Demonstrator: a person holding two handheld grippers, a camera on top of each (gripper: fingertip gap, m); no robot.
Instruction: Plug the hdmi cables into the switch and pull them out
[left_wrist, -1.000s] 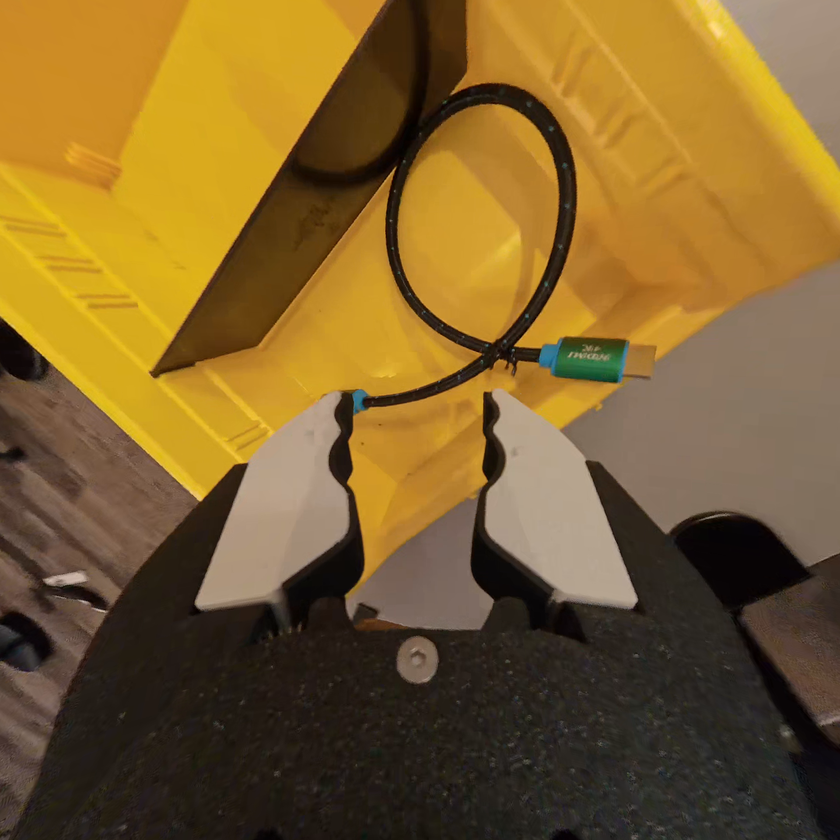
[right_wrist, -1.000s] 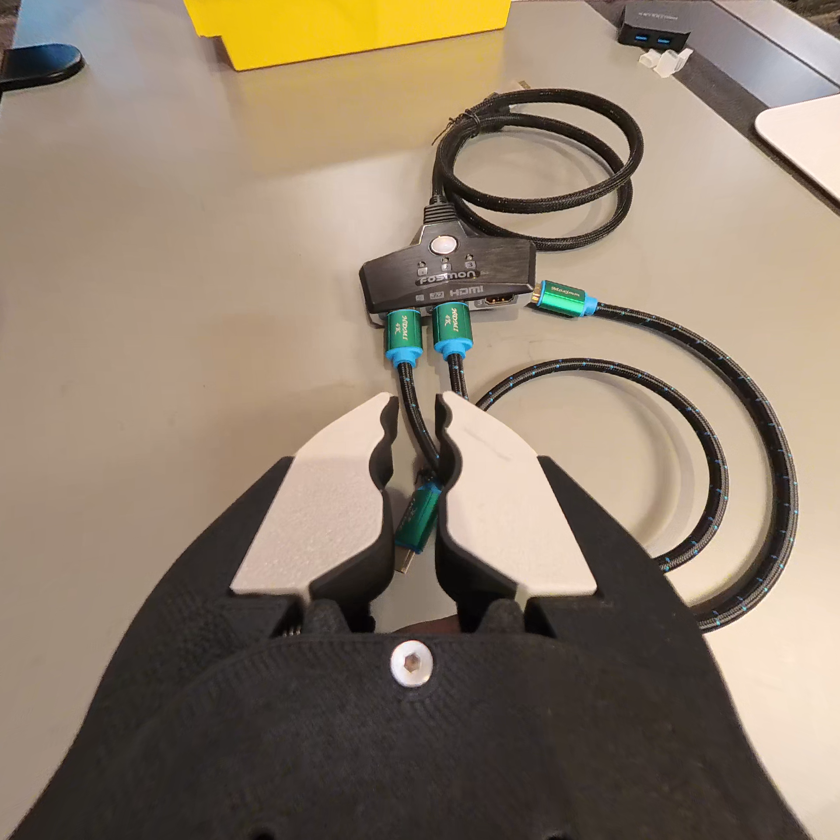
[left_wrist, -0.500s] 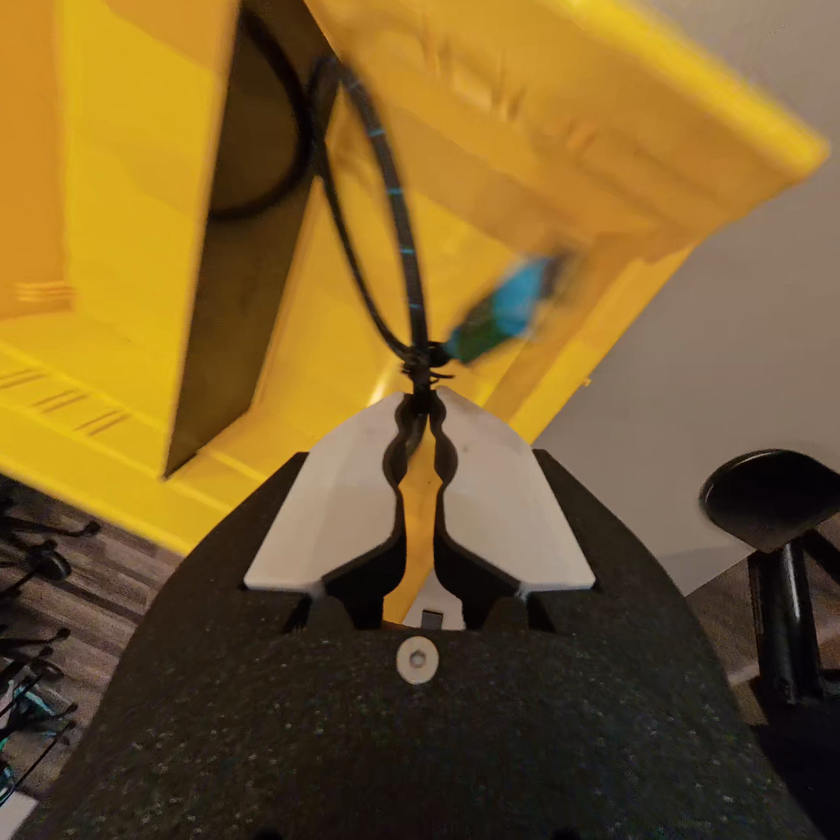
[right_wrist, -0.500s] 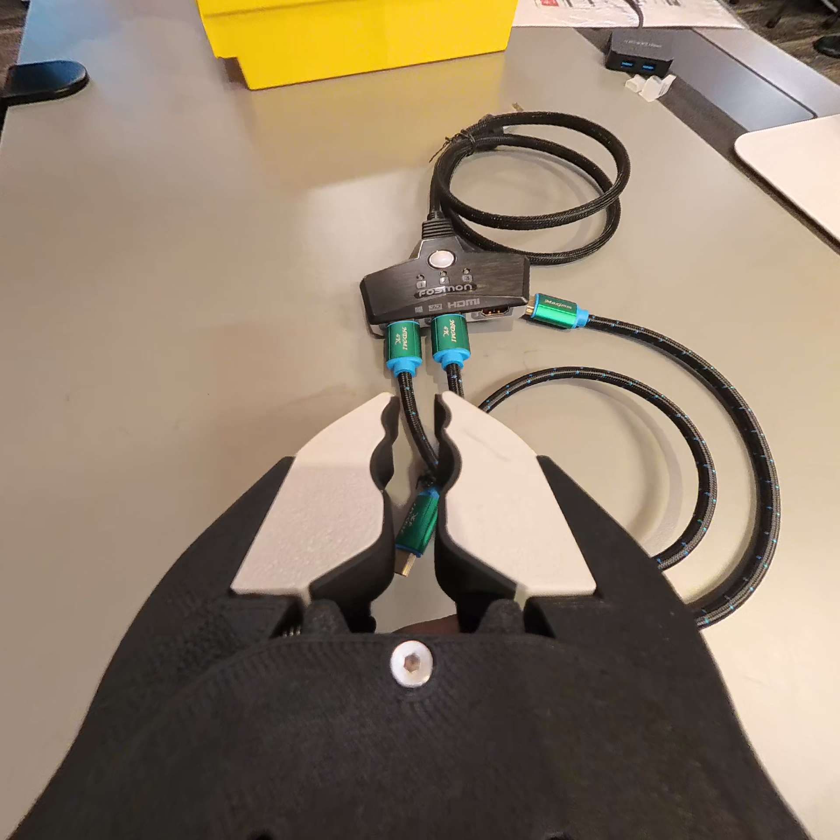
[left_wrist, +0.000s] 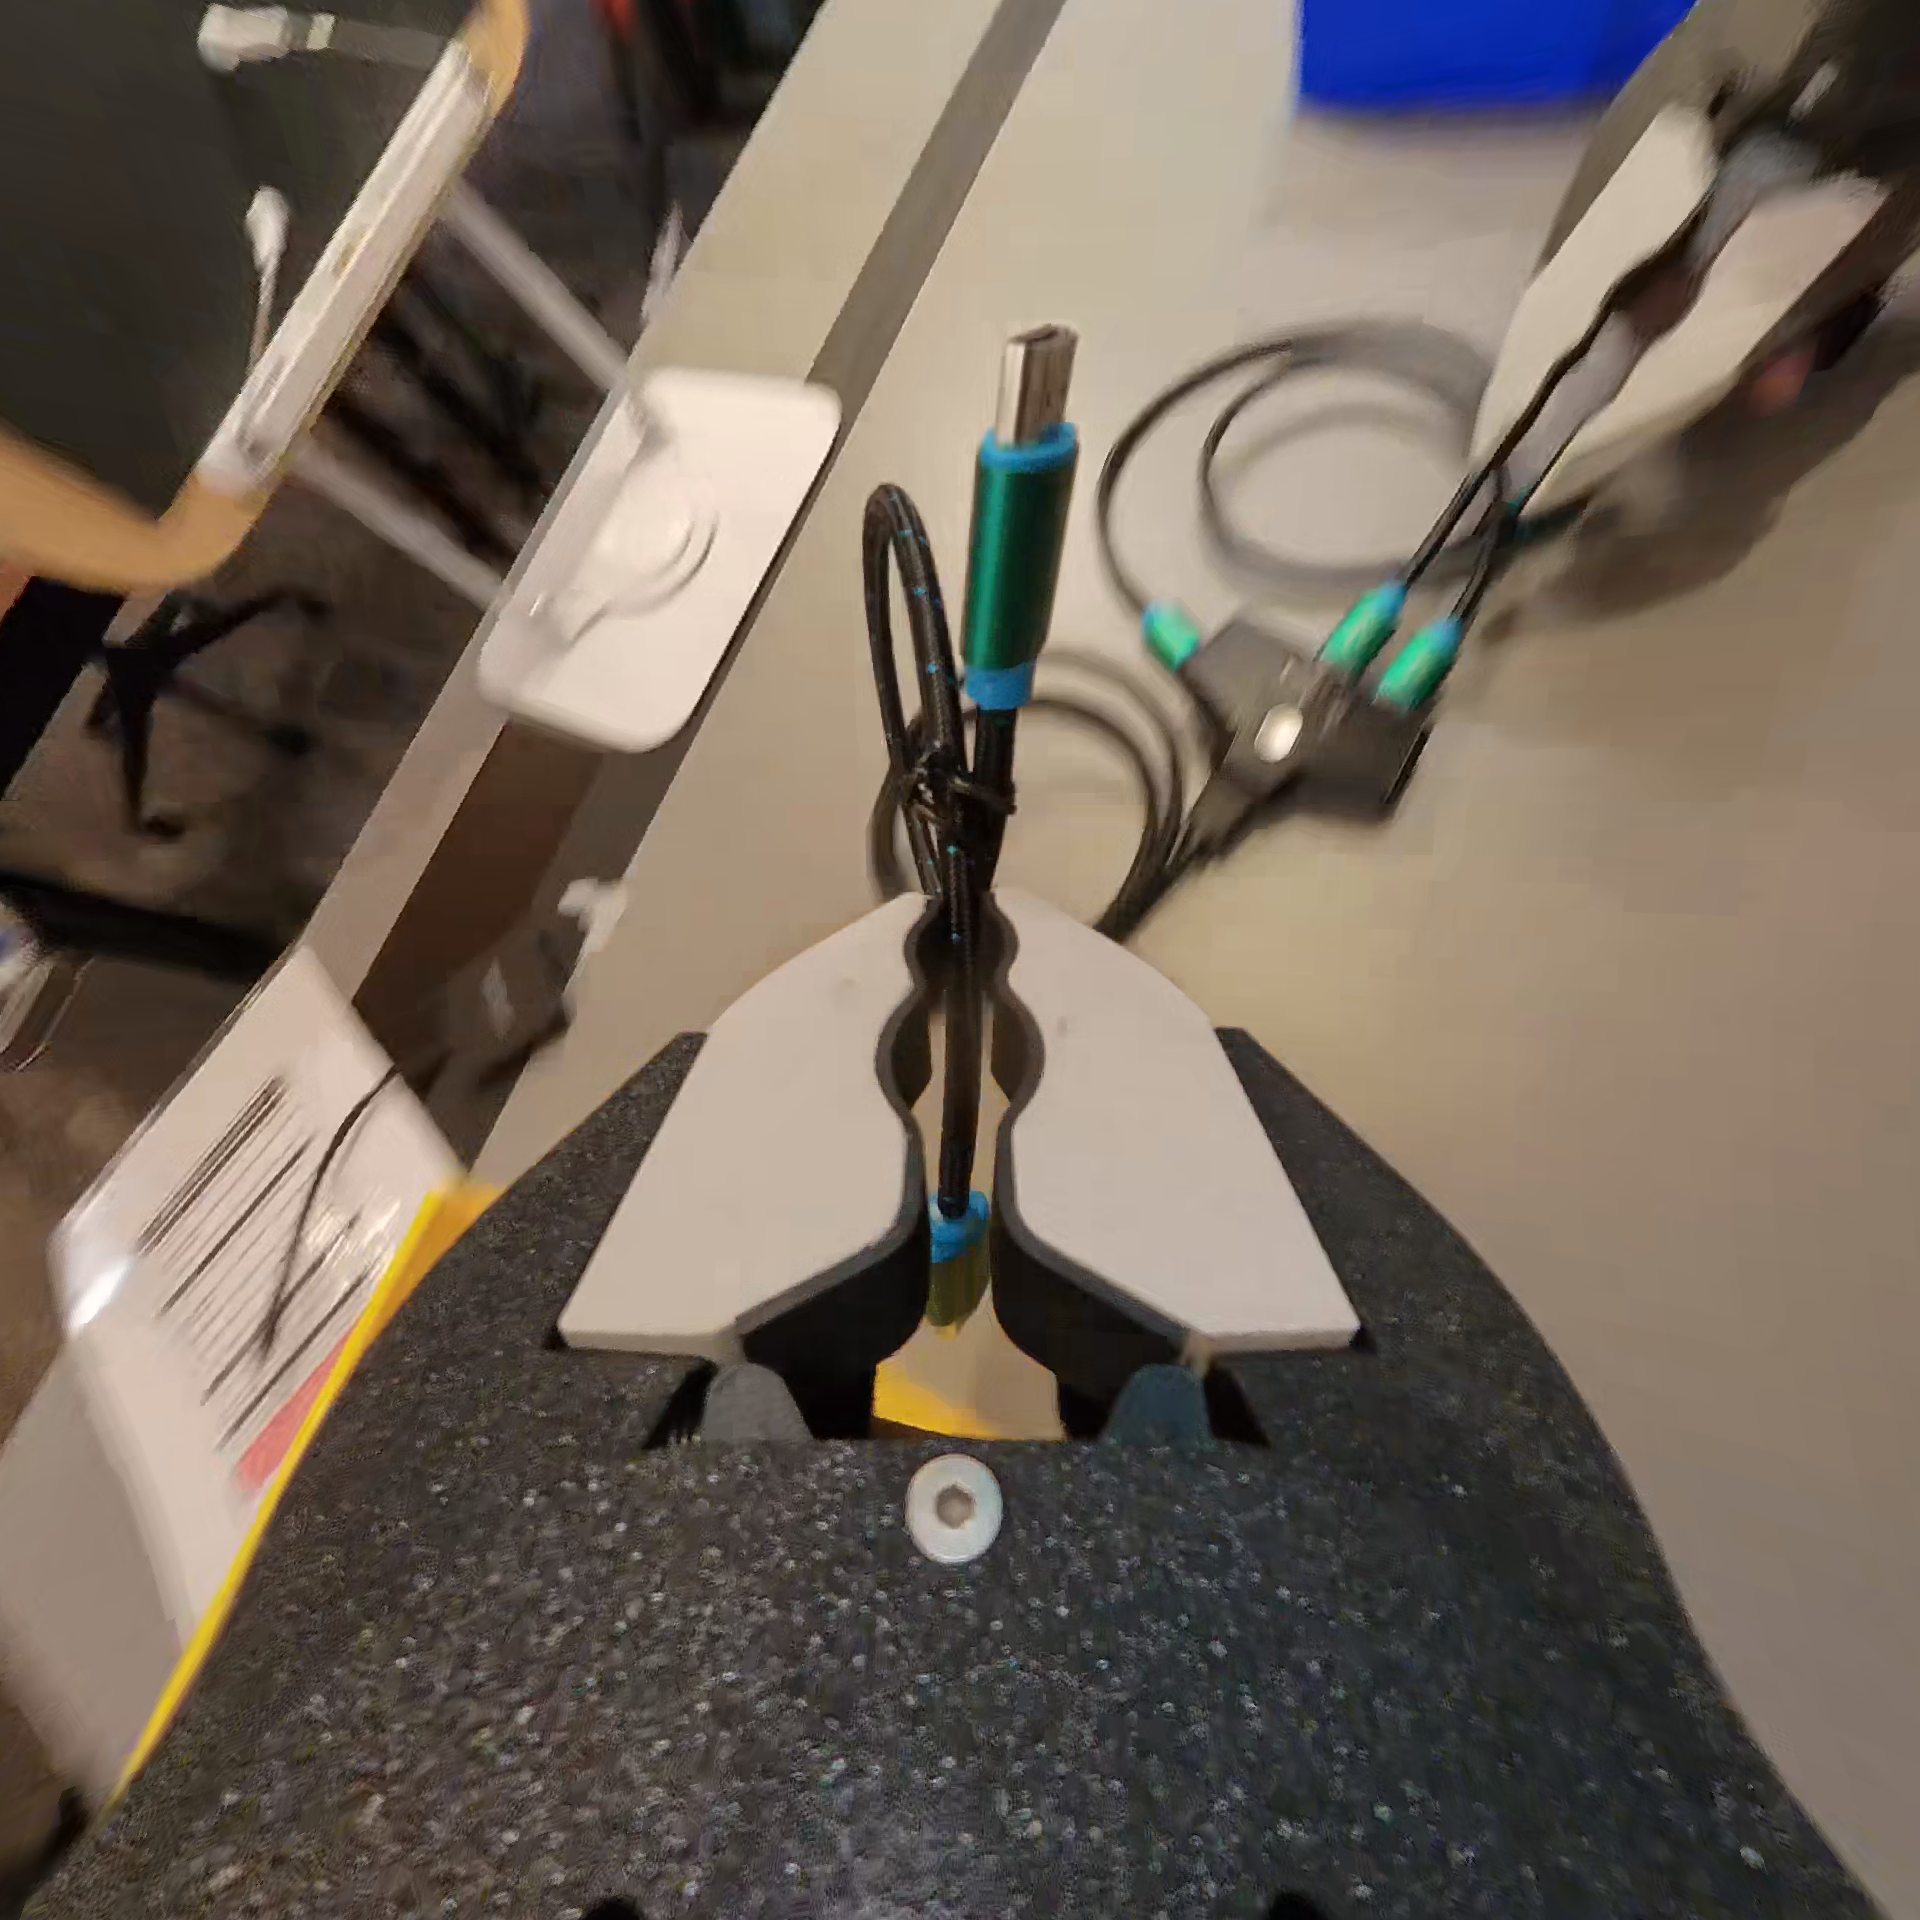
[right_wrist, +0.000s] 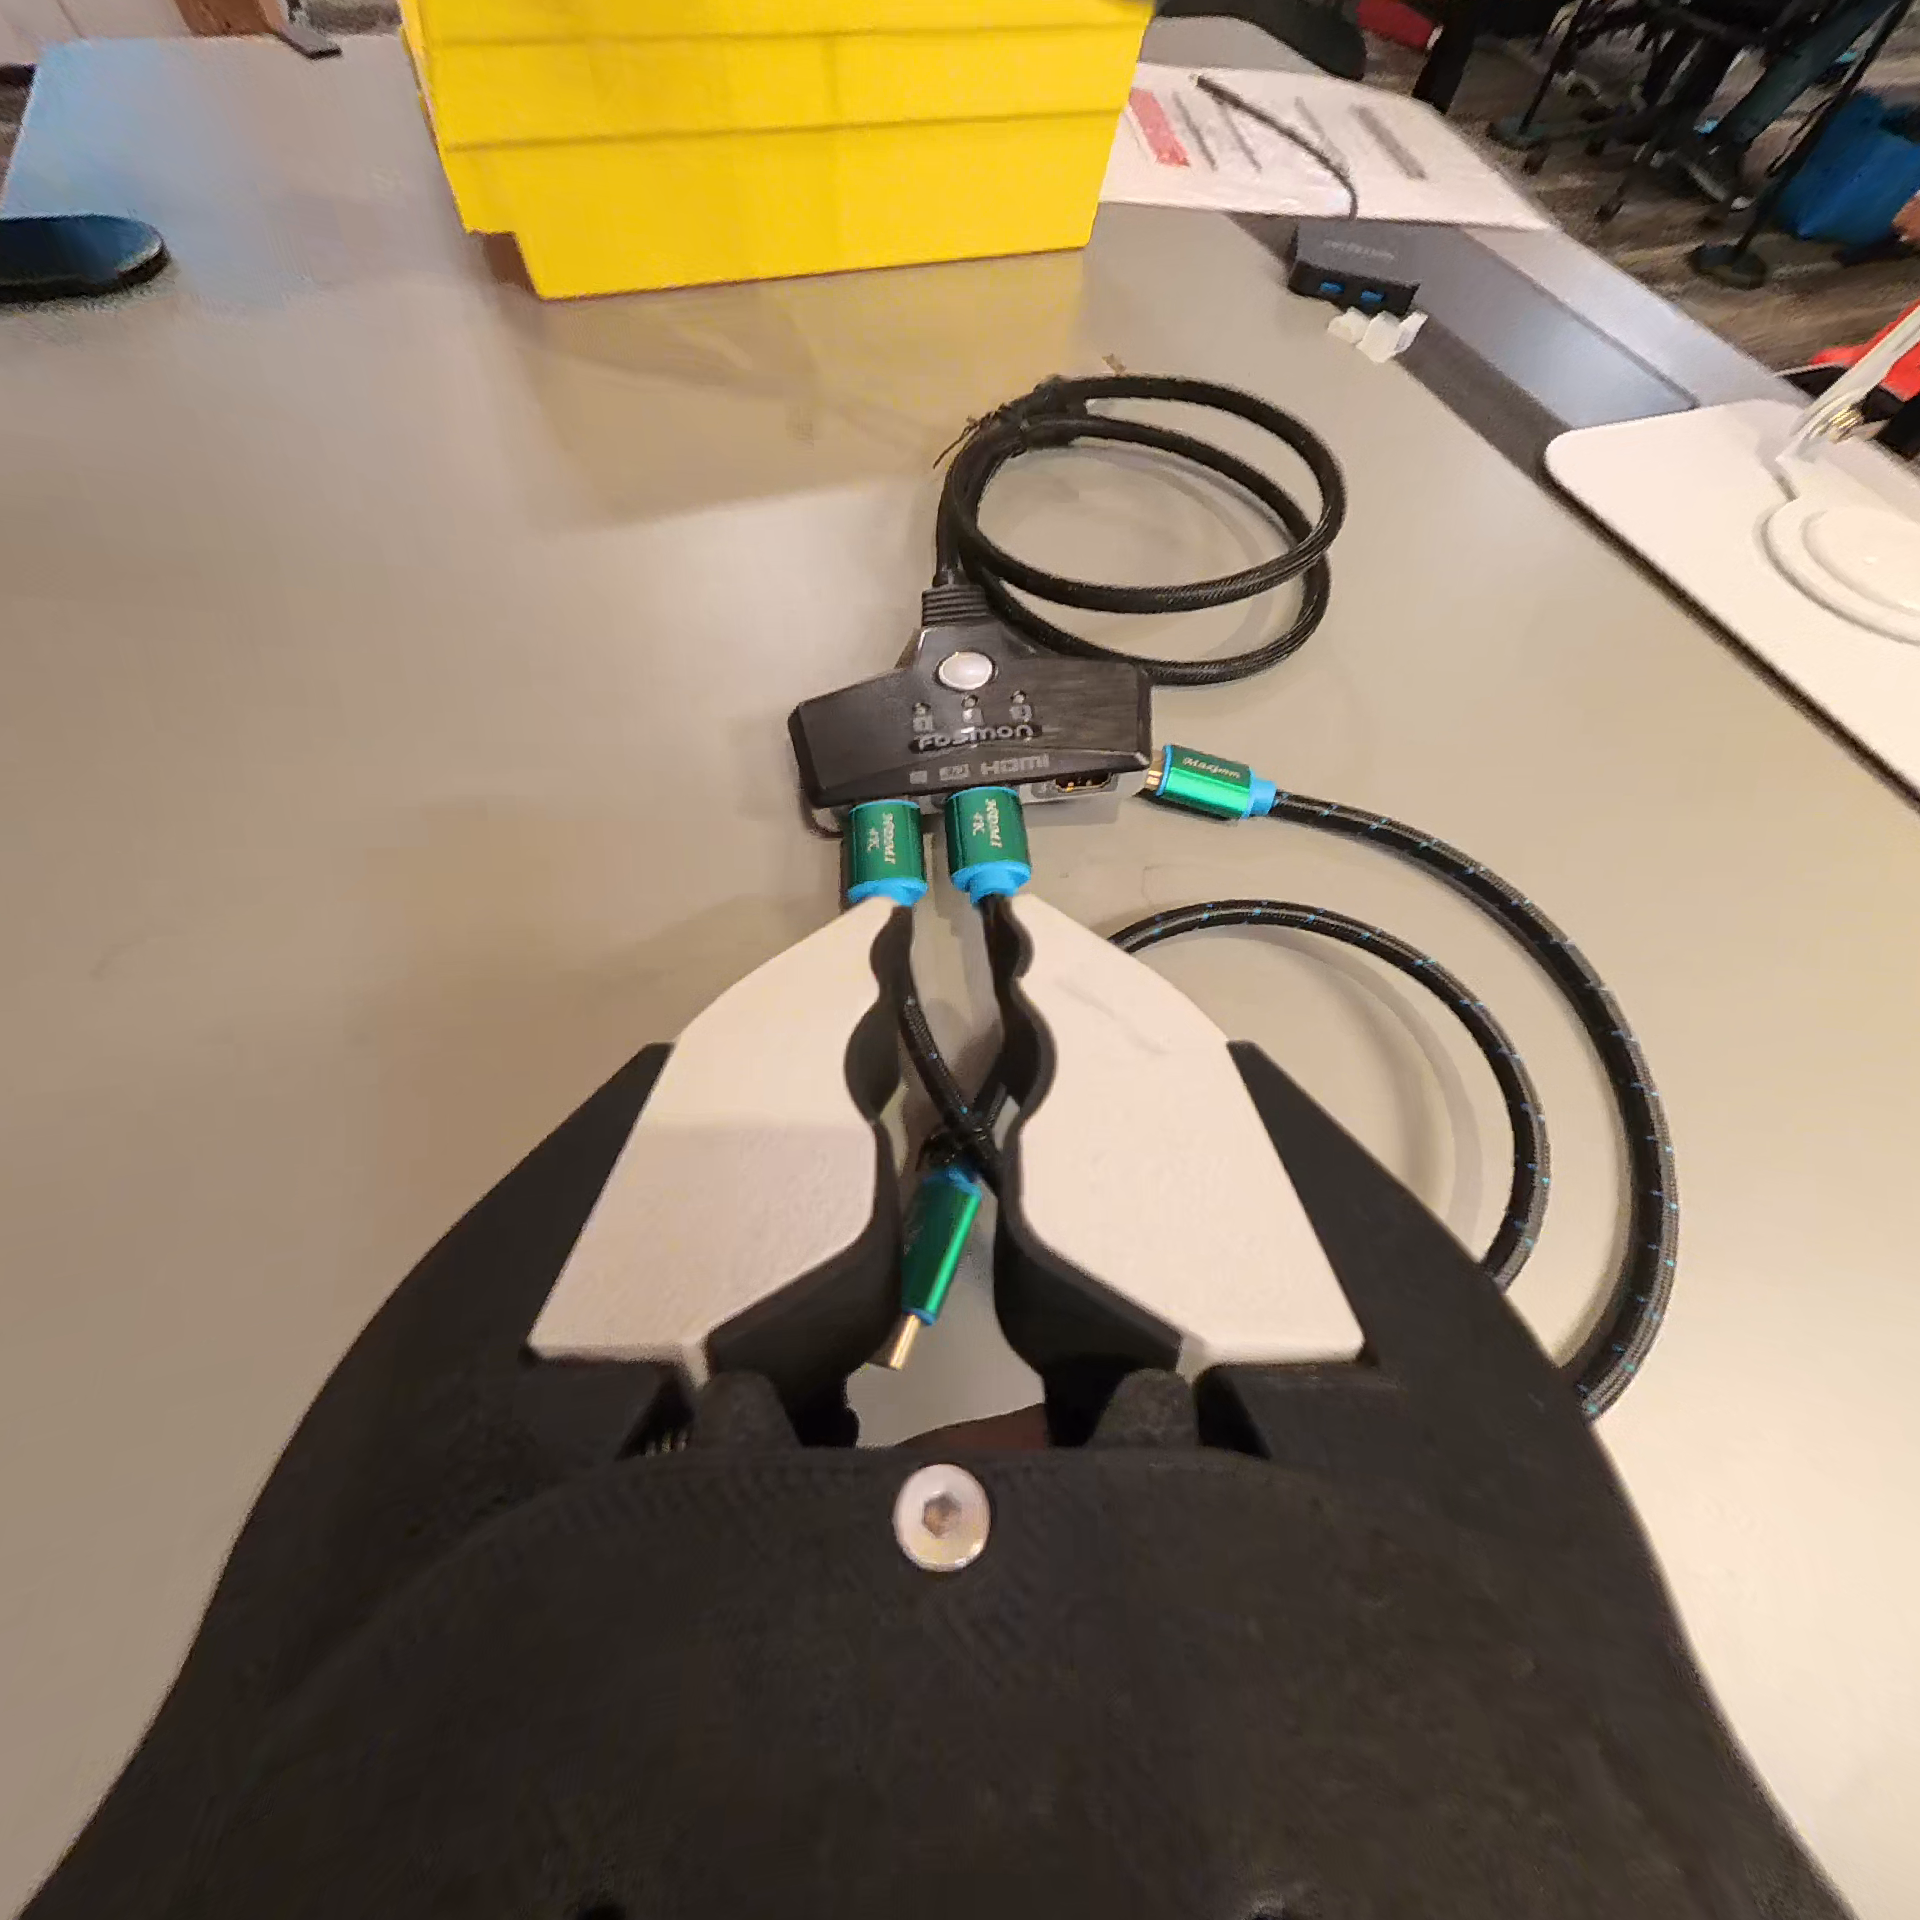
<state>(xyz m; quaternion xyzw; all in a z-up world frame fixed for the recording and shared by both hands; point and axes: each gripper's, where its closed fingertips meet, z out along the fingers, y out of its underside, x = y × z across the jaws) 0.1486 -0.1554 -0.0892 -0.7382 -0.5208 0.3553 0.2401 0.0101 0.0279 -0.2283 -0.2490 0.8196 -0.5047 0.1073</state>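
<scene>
Left gripper (left_wrist: 961, 925) lifted cable (left_wrist: 961, 831) from bin, seemingly.

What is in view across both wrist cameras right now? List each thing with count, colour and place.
HDMI switch: one, black, mid-table, own black cable coiled behind it.
plugged connectors: two, green with blue collars, in the switch's left and middle ports.
loose connector: one, green, lying right of the switch, thick braided cable looping toward the camera.
short HDMI cable: one, black braid, green plug pointing up, held off the table.
yellow bin: one, far end of table.
USB hub: one, black, far right.
white pad: one, right edge.
paper sheets: white, far right.
table: one, grey.
left gripper: shut on the short cable.
right gripper: closed around two thin cables.
</scene>
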